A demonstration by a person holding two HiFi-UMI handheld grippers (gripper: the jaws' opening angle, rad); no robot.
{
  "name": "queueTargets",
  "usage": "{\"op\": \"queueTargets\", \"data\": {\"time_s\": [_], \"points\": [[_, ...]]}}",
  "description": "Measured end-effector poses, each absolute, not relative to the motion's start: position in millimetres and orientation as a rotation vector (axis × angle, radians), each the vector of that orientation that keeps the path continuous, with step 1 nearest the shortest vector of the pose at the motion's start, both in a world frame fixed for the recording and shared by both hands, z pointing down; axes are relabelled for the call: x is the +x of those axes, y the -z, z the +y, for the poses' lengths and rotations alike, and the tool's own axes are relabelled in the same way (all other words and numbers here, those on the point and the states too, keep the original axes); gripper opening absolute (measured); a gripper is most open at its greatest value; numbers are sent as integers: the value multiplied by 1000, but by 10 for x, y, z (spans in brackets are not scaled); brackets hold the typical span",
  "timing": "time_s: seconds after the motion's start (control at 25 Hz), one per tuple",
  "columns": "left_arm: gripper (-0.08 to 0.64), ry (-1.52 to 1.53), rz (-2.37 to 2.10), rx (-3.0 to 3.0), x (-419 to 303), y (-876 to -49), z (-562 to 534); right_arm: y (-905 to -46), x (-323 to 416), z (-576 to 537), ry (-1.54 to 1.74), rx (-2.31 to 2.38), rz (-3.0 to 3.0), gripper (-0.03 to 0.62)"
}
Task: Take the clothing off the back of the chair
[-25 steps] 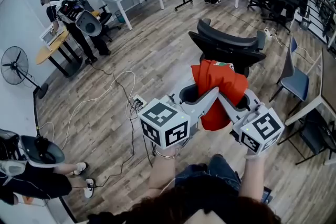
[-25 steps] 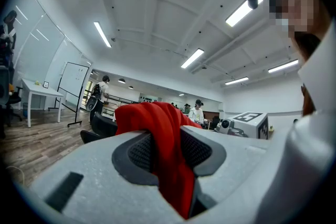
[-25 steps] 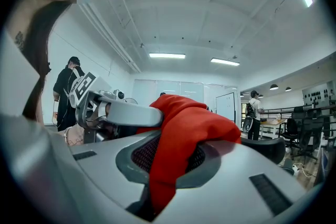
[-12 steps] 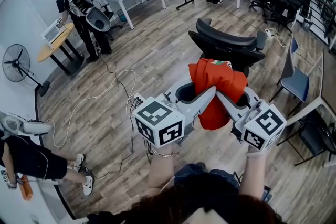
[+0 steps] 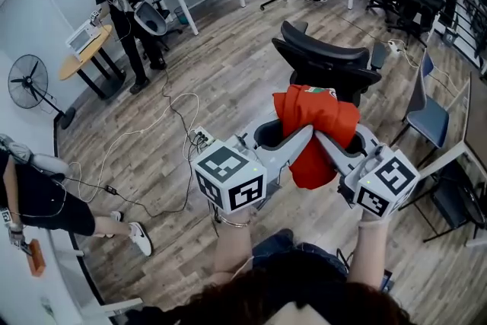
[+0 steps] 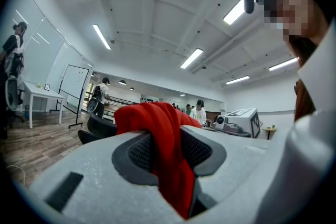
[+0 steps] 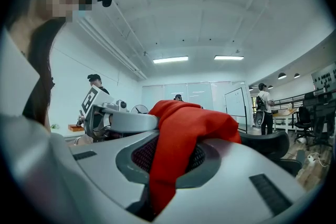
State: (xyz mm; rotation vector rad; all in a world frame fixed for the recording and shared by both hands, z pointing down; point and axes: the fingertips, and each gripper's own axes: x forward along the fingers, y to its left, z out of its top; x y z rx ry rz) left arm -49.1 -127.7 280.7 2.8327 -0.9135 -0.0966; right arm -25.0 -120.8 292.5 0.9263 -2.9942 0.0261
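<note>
The left hand-held gripper [image 5: 301,141] and right hand-held gripper [image 5: 327,142] are each clamped on a bunched fold of the red garment [image 5: 316,114], which hangs between them at 6 o'clock of the black office chair [image 5: 327,61]. Pulled unevenly, the cloth could slip from either pinch, or its loose end could snag the chair. I count one garment, one chair close by and two grippers.

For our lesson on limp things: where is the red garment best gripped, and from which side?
Likely a bunched fold, pinched from both sides, as the left gripper and right gripper hold it. The red garment is limp and droops below the fingers, so two grips keep it gathered.
</note>
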Motion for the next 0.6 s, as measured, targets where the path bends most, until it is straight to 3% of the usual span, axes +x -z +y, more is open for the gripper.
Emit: {"op": "queueTargets", "data": {"time_s": [0.6], "points": [[130, 106, -969, 2778, -169, -2866, -898, -2968, 79, -841, -104, 890, -3000, 57]]}}
